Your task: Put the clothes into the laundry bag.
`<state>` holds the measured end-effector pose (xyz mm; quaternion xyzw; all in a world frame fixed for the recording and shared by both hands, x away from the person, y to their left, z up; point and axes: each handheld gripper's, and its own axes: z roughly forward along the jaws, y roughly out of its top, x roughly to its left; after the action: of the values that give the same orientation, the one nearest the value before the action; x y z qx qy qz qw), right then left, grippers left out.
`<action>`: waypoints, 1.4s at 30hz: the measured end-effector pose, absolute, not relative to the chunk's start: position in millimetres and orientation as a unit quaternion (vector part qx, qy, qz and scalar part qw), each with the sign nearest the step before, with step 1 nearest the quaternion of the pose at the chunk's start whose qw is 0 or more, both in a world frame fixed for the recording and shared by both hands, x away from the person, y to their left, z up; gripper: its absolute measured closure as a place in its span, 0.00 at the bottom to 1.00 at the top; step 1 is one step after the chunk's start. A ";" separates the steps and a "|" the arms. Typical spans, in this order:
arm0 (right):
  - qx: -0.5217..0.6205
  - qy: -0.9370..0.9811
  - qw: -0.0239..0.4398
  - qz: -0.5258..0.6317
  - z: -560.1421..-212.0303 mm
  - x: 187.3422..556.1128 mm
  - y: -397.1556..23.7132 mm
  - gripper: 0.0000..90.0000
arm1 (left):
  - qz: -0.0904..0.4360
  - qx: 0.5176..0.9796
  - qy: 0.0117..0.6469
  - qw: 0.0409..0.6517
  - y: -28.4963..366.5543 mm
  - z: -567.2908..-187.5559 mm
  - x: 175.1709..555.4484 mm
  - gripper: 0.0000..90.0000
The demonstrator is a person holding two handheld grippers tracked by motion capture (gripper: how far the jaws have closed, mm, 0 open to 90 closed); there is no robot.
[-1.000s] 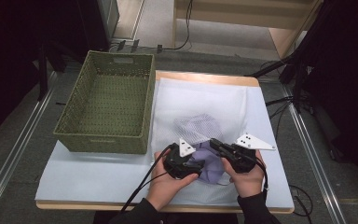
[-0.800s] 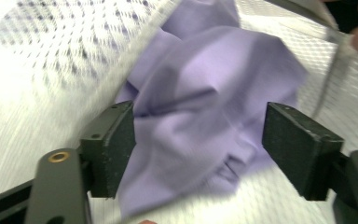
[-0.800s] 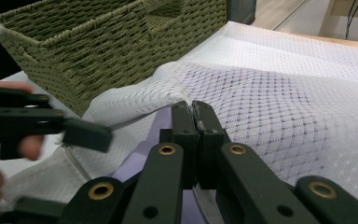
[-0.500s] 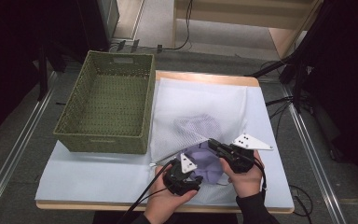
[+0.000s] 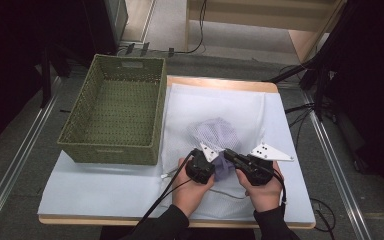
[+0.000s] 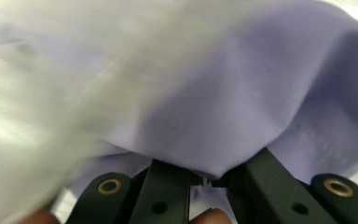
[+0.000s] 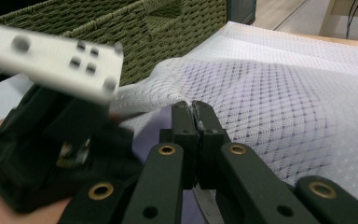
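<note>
A white mesh laundry bag (image 5: 215,107) lies flat on the table with a lilac cloth (image 5: 224,169) bulging out of its near opening. My left gripper (image 5: 216,167) has just been closing; in the left gripper view its jaws meet at the bottom, pinching a fold of the lilac cloth (image 6: 223,93). My right gripper (image 5: 228,155) points left at the bag's mouth. Its jaws (image 7: 196,112) are shut on the raised edge of the mesh bag (image 7: 284,93), with the left gripper close beside them.
A green woven basket (image 5: 107,154) stands empty at the table's left, its wall close behind the bag (image 7: 121,28). Both hands rest near the table's front edge (image 5: 130,220). Cables trail off the front and across the floor at the right.
The left gripper drew back toward the front edge, then came forward again onto the lilac cloth and its jaws closed. The right gripper stayed where it was.
</note>
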<state>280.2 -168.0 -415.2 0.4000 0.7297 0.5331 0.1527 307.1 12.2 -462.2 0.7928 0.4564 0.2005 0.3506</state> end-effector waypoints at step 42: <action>0.431 0.721 0.148 0.523 -419.2 285.8 -179.1 1.00 | 0.236 0.811 0.427 0.322 -5.3 -473.5 306.7 0.92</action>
<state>285.8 -179.1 -419.2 0.4309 0.7206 0.5227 0.1479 306.7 -5.3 -473.5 0.8110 0.4272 0.2363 0.3225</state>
